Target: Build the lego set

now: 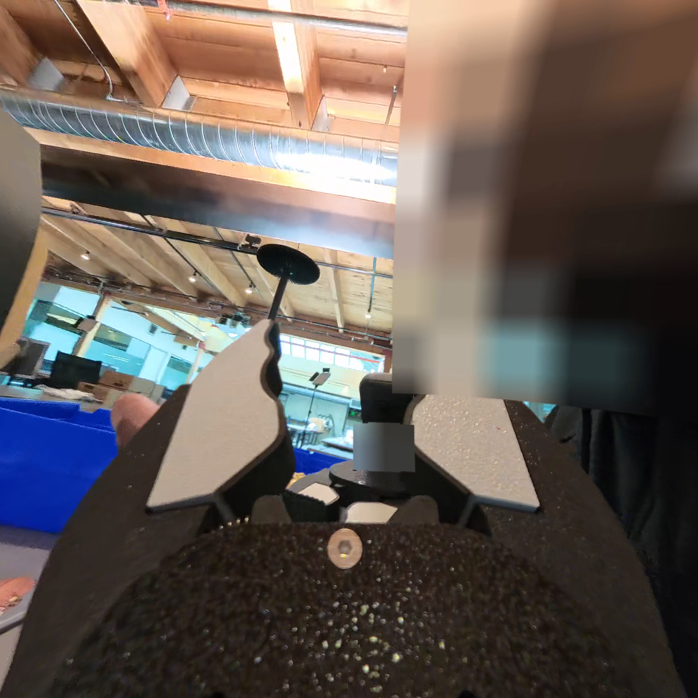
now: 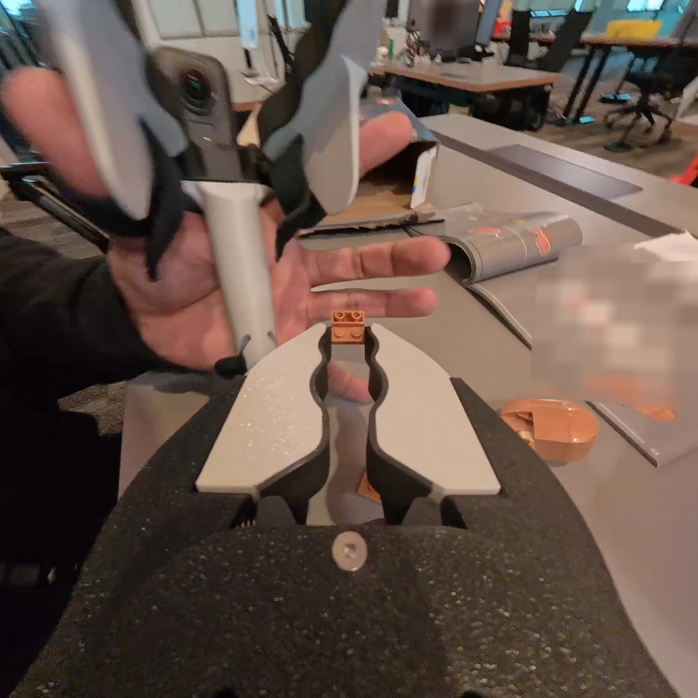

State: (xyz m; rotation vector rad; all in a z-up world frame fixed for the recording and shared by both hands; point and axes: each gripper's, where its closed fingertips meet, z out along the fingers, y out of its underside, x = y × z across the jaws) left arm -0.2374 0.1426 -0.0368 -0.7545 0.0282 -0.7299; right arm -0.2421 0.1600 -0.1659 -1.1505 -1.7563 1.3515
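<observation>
Gripping a small orange-brown brick (image 2: pixel 348 328) at the very tips, the right gripper (image 2: pixel 348 340) is holding it above the grey worktop (image 2: pixel 491 377), in front of an open palm (image 2: pixel 234 294). The left gripper (image 2: pixel 234 124) is tilting upward, jaws spread and holding nothing. Seating the brick well probably calls for keeping it square and pressing studs straight. Only the right view is showing the booklet (image 2: pixel 510 241), box (image 2: pixel 396 181) and brown build (image 2: pixel 551 426); the left is showing ceiling ductwork (image 1: pixel 196 139).

Office chairs (image 2: pixel 638 94) by desks (image 2: pixel 464 77); blue bin (image 1: pixel 49 464), perhaps.
</observation>
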